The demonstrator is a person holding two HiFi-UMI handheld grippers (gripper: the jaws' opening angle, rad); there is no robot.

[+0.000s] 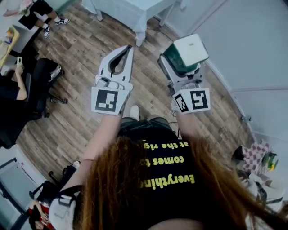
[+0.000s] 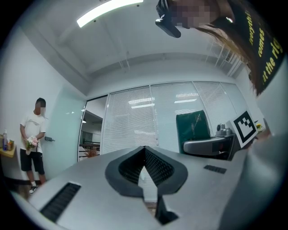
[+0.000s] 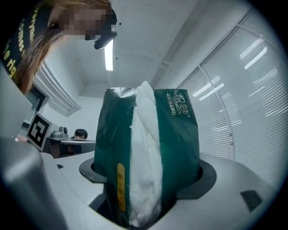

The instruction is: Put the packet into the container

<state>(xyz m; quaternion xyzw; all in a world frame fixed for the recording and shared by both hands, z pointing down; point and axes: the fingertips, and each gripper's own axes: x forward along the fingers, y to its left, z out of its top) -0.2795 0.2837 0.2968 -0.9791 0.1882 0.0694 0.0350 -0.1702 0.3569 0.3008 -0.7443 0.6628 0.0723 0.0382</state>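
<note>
A dark green tissue packet with a white strip down its middle stands between the jaws of my right gripper, which is shut on it. In the head view the packet shows its white end, held up in the right gripper above the wooden floor. My left gripper is raised beside it, shut, with nothing held. Seen from the left gripper, the jaw tips meet, and the green packet shows to the right. No container is in view.
A pale blue table stands ahead across the wooden floor. People sit on office chairs at the left. A glass wall with blinds and a standing person show in the left gripper view. A white wall runs along the right.
</note>
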